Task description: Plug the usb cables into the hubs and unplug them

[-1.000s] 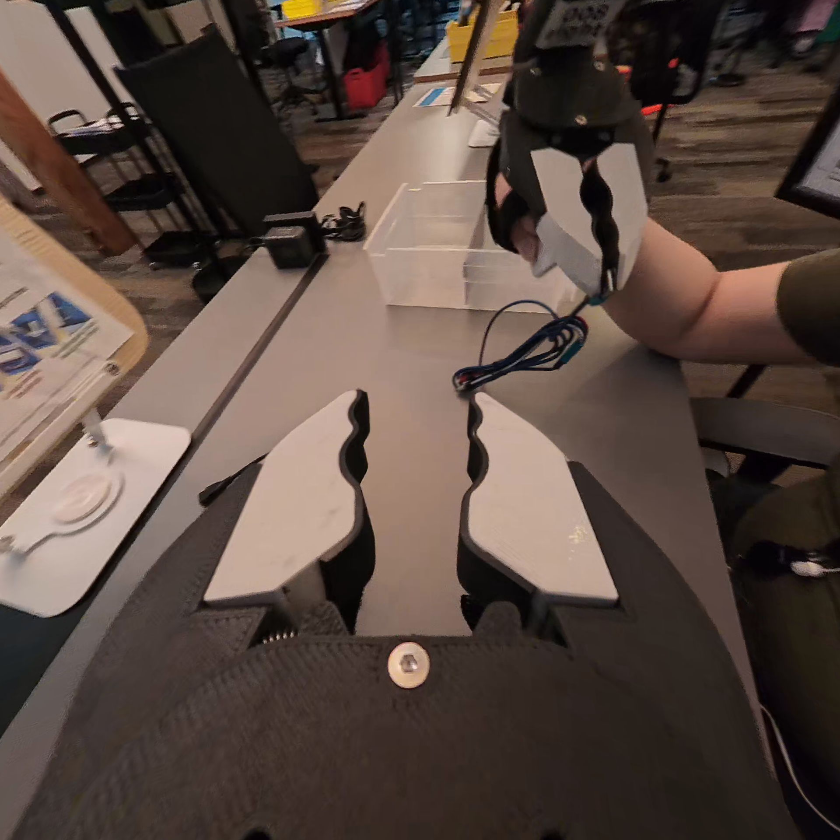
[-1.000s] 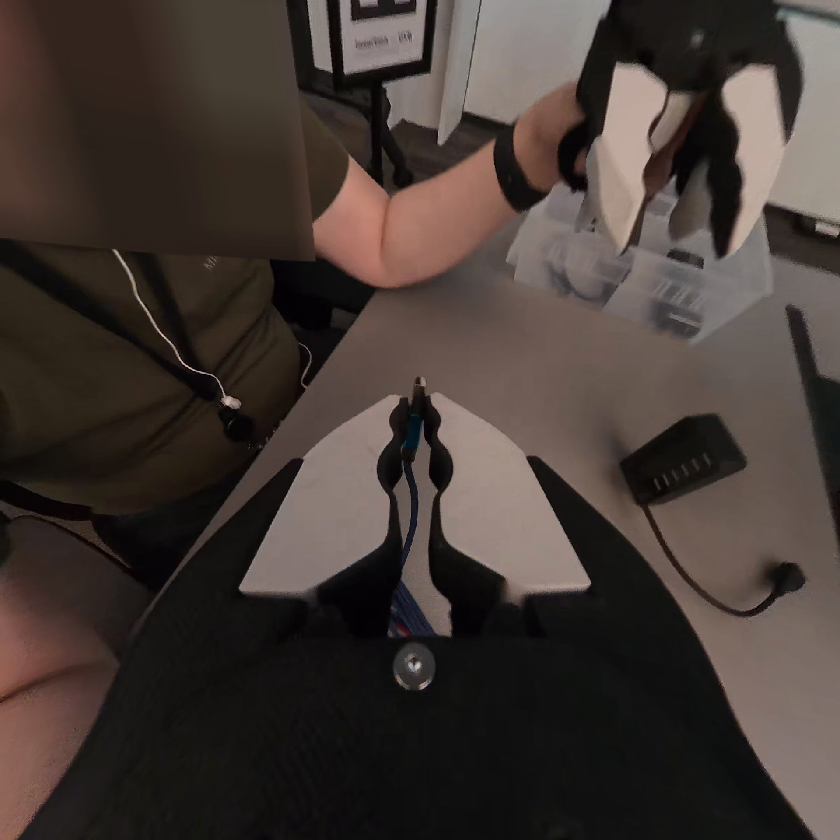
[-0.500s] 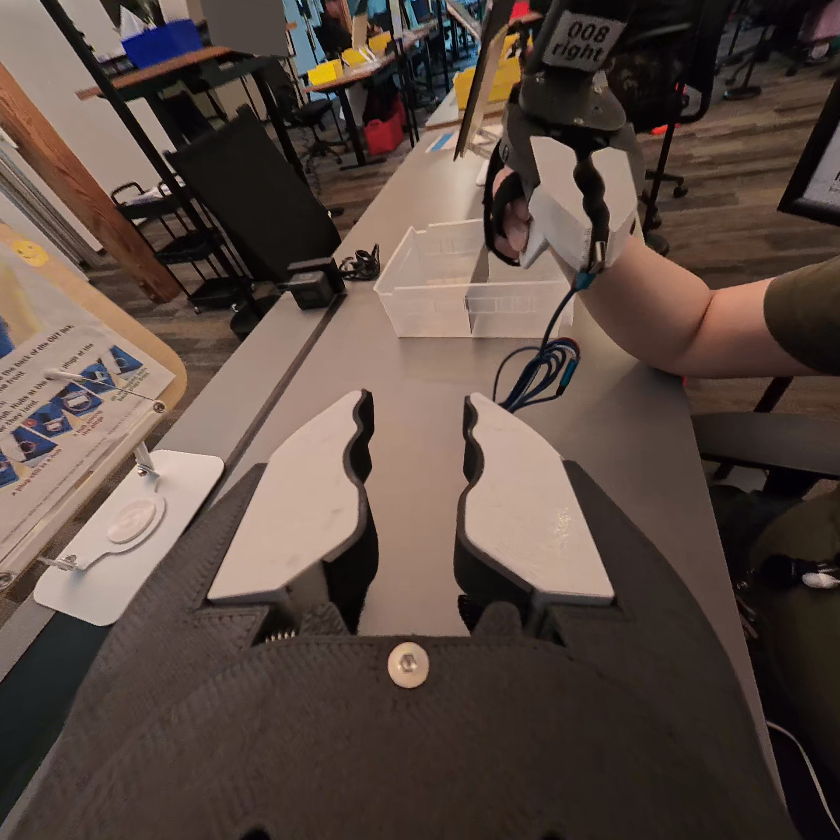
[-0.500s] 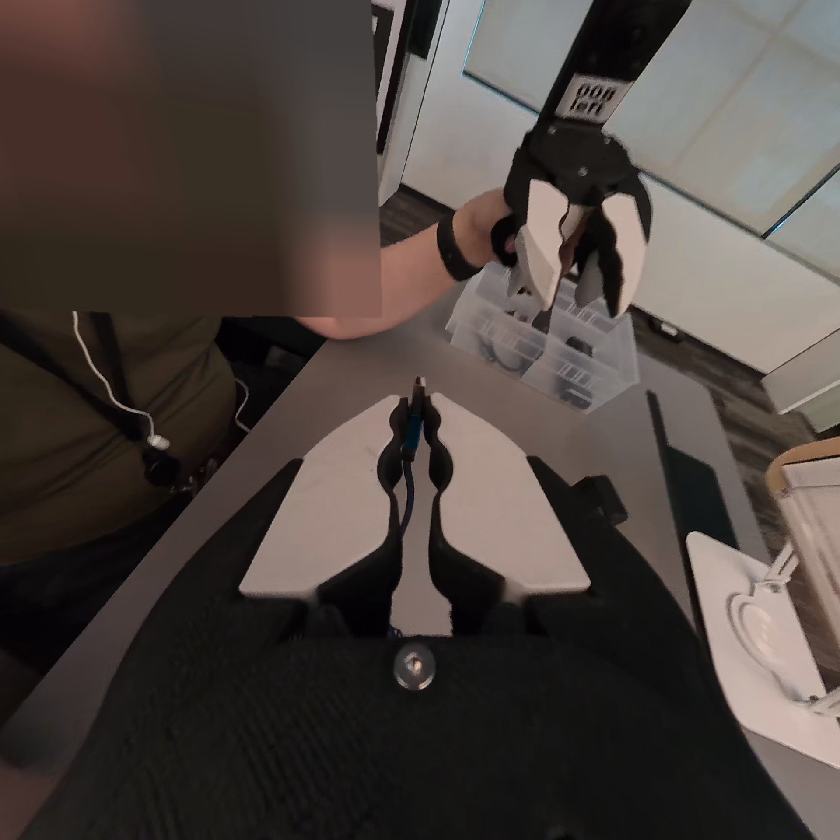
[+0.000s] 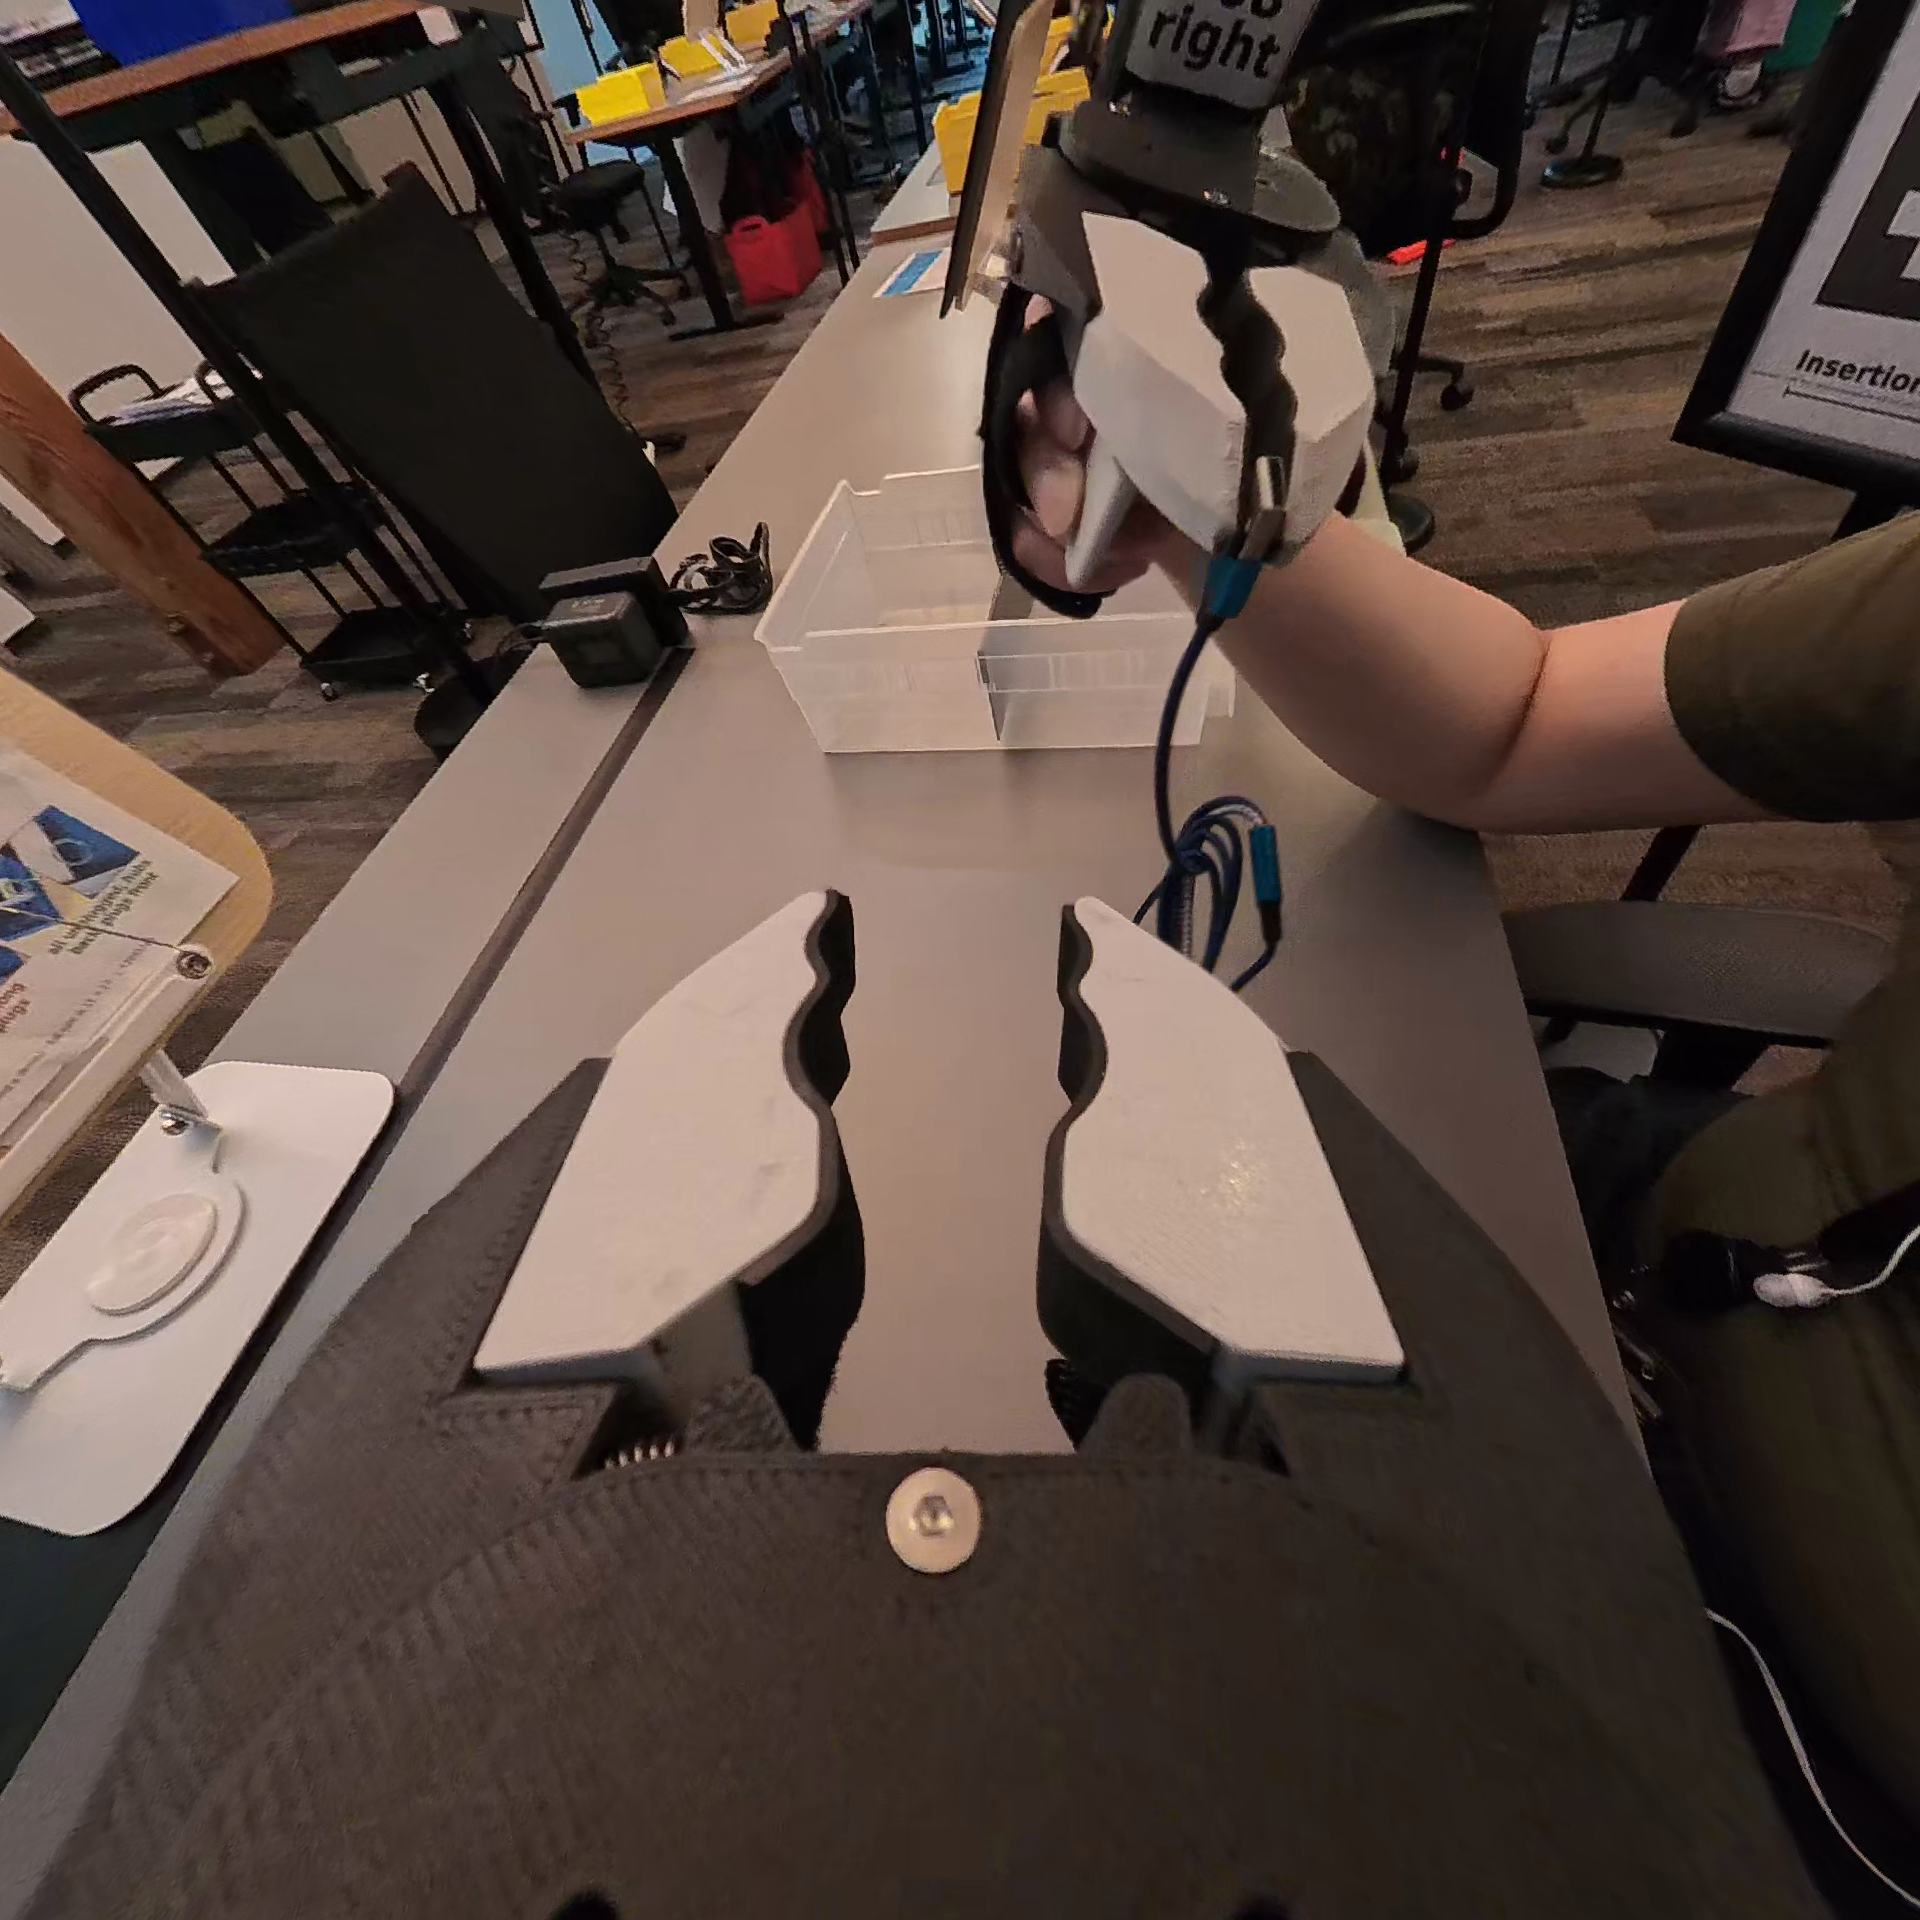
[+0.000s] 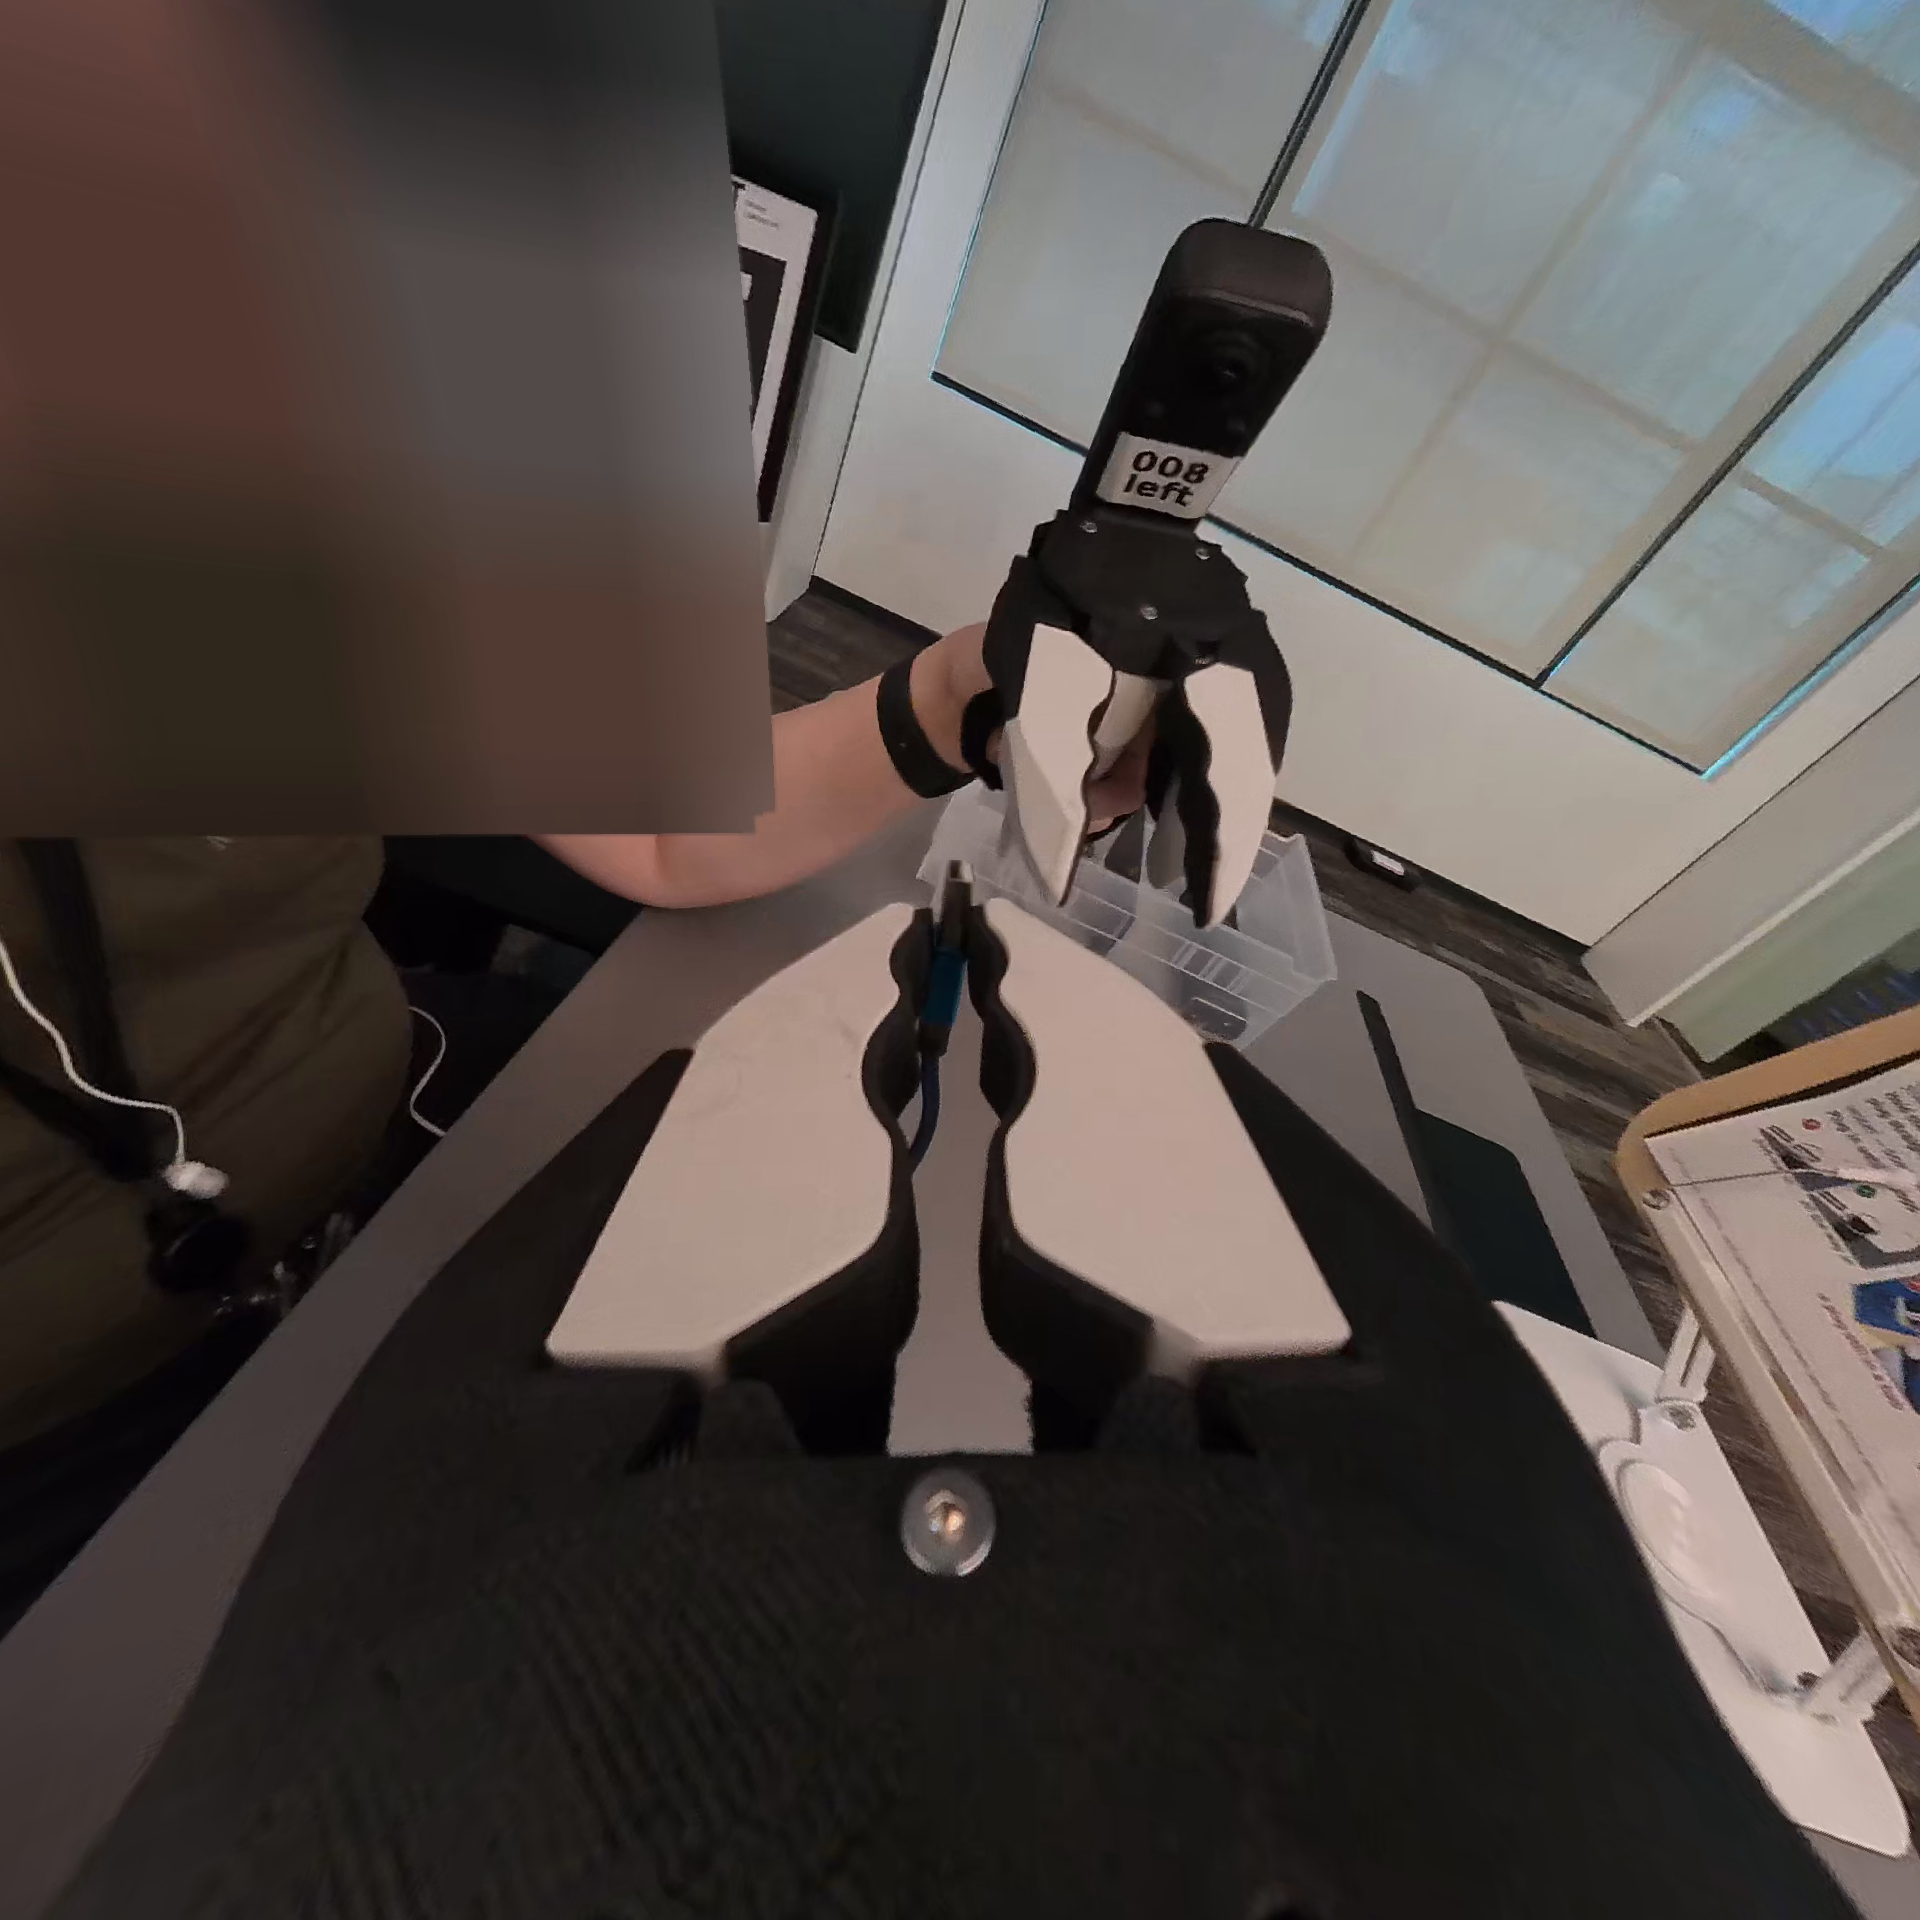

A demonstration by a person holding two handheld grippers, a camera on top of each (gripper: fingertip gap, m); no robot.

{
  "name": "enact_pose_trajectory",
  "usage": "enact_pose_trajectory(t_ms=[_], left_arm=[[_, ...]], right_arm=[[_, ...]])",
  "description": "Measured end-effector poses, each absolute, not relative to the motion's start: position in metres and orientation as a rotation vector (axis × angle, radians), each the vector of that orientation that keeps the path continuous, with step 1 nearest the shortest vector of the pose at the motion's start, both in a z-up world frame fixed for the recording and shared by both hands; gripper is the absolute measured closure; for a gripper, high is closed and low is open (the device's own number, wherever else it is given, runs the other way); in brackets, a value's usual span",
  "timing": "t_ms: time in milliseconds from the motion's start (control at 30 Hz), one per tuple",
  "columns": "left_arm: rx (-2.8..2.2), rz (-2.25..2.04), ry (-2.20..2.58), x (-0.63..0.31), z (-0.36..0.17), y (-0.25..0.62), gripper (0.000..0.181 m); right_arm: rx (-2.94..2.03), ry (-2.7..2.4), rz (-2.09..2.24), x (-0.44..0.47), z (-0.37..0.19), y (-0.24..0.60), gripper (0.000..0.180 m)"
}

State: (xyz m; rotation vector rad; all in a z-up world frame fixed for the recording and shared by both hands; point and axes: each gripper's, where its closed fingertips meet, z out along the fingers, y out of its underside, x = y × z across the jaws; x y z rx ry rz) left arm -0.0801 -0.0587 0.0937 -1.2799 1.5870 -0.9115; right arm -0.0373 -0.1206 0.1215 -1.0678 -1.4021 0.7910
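Observation:
My right gripper is shut on the plug of a blue USB cable and holds it high above the grey table. In the left wrist view the right gripper has the metal plug sticking out of its tips. The cable hangs down to a coil on the table. My left gripper is open and empty, raised over the table's near part; it also shows in the right wrist view. A small black box with a cord, perhaps a hub, sits at the far left.
A clear plastic bin stands at the far end of the table, and another clear bin with compartments shows behind the left gripper. A sign stand with a white base is at the left edge. The person's arm crosses from the right. About 9 centimeters separates my left fingertips from my right.
Both grippers have risen above the table. The right gripper has lifted the plug end higher, so more blue cable hangs below it. The left gripper stays open.

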Motion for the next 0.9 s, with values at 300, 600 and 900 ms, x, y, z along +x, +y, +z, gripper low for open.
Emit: enact_pose_trajectory(t_ms=[300,600,900], left_arm=[[-1.296,-1.065,1.672,-0.036,0.065,-0.082,0.145],[-1.332,-0.884,1.614,-0.033,0.061,-0.061,0.151],[-1.605,-0.448,1.263,-0.093,0.029,0.075,0.121]], right_arm=[[-1.065,-1.344,0.815,-0.041,0.118,-0.104,0.173],[-1.137,-1.281,0.773,-0.028,0.113,-0.083,0.173],[-1.305,-1.154,0.708,0.006,0.105,-0.047,0.173]])
